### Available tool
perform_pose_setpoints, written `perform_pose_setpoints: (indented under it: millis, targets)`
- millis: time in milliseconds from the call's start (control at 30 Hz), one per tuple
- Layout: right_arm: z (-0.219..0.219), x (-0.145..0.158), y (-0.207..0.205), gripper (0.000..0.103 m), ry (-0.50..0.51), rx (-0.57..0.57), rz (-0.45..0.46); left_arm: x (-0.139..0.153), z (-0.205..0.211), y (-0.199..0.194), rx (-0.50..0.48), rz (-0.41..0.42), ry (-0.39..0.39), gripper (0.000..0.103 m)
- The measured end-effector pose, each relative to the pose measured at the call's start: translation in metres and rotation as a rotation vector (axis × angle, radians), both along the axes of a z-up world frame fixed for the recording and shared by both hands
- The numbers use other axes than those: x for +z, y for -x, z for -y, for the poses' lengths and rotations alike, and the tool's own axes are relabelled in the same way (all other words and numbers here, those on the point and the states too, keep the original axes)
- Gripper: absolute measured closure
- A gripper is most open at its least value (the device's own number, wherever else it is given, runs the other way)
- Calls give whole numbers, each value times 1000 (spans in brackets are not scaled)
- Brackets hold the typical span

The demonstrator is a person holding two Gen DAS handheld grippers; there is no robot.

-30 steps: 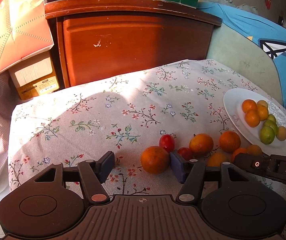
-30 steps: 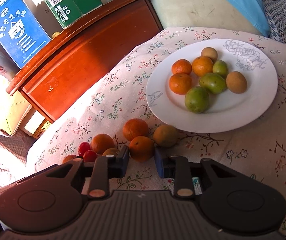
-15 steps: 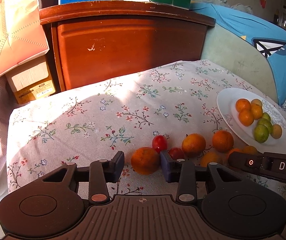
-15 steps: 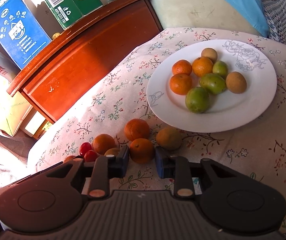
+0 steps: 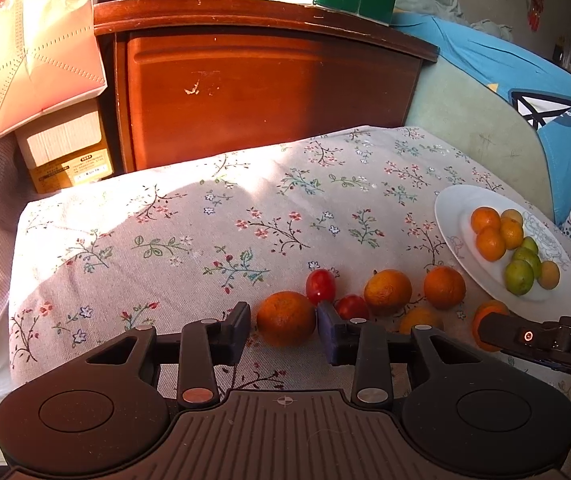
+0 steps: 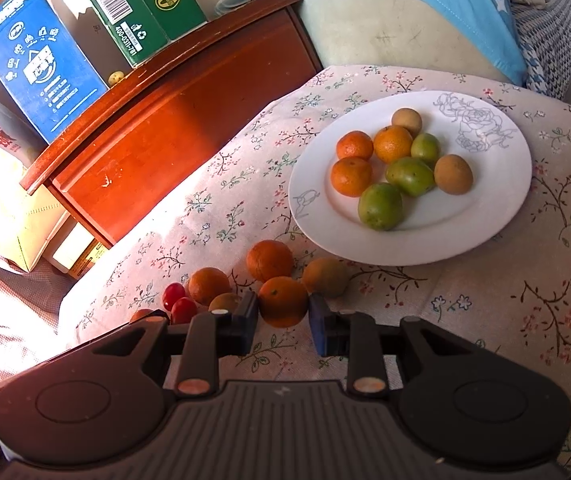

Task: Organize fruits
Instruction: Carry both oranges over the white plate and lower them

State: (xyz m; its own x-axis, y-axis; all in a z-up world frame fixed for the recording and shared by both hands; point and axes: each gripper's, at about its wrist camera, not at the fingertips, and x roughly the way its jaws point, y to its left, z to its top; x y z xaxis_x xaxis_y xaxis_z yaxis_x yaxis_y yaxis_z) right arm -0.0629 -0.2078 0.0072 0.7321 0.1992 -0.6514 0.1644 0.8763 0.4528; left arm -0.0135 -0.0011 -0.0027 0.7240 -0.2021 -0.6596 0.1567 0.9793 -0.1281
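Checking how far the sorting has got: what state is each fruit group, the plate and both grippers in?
Left gripper: closing around an orange.
Right gripper: shut on another orange.
Plate: holds eight fruits.
Cherry tomatoes: loose on the tablecloth.

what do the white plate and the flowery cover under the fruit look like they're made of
White plate: probably glazed ceramic, judging by its smooth glossy sheen and the grey rose outline on its surface.
Flowery cover: woven fabric, matte, with a printed floral pattern; it drapes softly and rounds over the edge.
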Motion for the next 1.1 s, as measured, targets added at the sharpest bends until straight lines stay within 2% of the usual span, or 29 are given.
perform_pose_setpoints:
  millis: [33,200,300,633,867,967,1100]
  targets:
    - [1,1,1,75,-1,-2,-2,1,1,0,-5,-4,2,74]
    - [6,9,5,75,1,-8,-1,7,6,4,-18,5,-15,74]
    - [14,14,7,75,-35,-22,-3,12,7,7,-28,7,-9,74]
    - [52,49,8,75,-102,-66,33,39,7,16,-51,42,79,74]
    - [87,75,3,75,-84,-97,71,58,24,16,-92,75,107,74]
    - [103,84,1,75,-38,-129,94,66,33,14,-117,83,117,74]
    - [125,87,-4,75,-35,-170,100,73,47,6,-157,80,122,74]
